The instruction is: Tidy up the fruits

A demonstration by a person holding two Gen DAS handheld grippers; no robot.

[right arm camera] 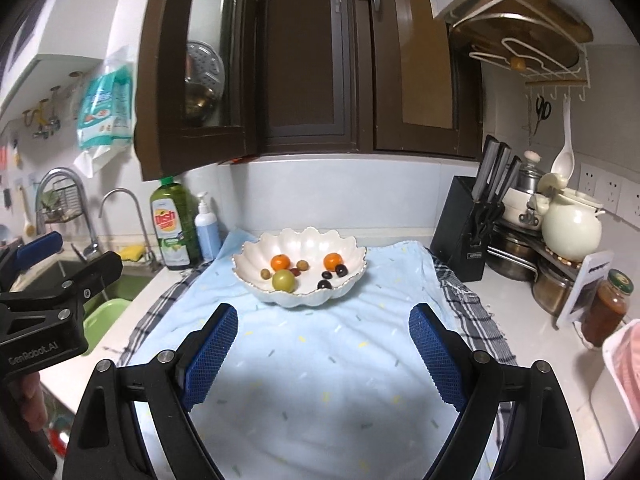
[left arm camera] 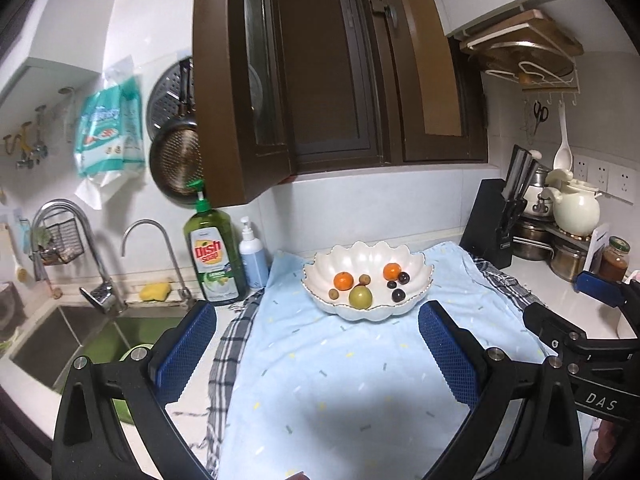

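Observation:
A white scalloped bowl stands on a light blue towel; it also shows in the right wrist view. In it lie two oranges, a green fruit, small brown fruits and dark grapes. My left gripper is open and empty, held back from the bowl over the towel. My right gripper is open and empty, also short of the bowl. The right gripper shows at the right of the left wrist view.
A sink with faucets lies left, with a dish soap bottle and a pump bottle beside it. A knife block, pots, a cream kettle and a sauce jar stand right. An open cabinet door hangs above.

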